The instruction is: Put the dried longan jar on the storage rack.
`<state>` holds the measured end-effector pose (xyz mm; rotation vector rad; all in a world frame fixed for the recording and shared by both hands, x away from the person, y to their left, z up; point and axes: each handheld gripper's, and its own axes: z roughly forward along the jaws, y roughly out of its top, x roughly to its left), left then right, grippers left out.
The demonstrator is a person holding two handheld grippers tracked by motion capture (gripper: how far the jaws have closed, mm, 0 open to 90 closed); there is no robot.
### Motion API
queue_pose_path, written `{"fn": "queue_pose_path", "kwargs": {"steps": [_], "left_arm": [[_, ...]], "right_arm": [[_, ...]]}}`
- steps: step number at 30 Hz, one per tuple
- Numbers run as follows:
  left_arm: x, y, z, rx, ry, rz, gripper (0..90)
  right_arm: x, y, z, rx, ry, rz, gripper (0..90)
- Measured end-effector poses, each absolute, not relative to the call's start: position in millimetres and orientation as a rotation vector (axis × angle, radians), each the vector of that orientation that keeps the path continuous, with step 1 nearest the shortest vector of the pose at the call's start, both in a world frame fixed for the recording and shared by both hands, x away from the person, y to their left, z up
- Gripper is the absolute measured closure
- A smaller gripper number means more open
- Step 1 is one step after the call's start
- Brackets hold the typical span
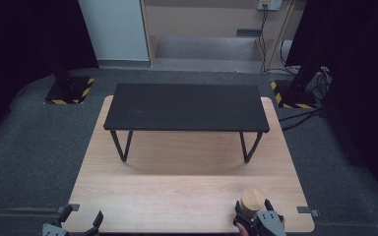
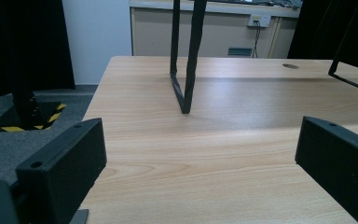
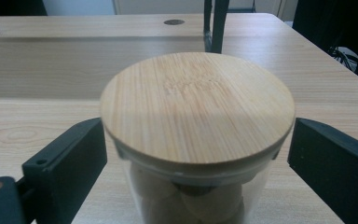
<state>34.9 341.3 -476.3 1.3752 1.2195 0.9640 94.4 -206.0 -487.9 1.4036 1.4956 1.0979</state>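
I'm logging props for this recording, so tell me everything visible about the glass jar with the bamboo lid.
The clear glass jar with a round bamboo lid stands upright at the wooden table's near right edge, lid on. Pale rounded contents show through the glass. It sits between the right gripper's black jaws; whether they touch the glass isn't clear.

Near tabletop (image 1: 177, 196): bare wood, open between both grippers
Black shelf (image 1: 186, 106): spans the far half; its legs (image 1: 121, 145) leave a wide gap beneath
Jar (image 1: 252, 203): stands at the near right edge
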Motion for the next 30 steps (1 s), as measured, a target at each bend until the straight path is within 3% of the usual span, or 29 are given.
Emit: {"fn": "queue_pose_path", "kwargs": {"steps": [5,10,18,30], "left_arm": [[36,342,-477,1.373,1.224,0.964,0.5],[37,341,-477,1.375,1.223,0.96,0.6],[39,342,-477,1.373,1.226,0.958,0.7],[42,338,-476,1.38,1.209,0.931,0.8]], "right_arm": [[100,-207,-488,1.413,1.518,1.085,9.2],[102,-206,-488,1.394,1.545,1.073,25.5],[97,-206,-472,1.385,1.557,1.117,25.9],[126,-207,-381,1.27,1.576,1.272,25.9]]}}
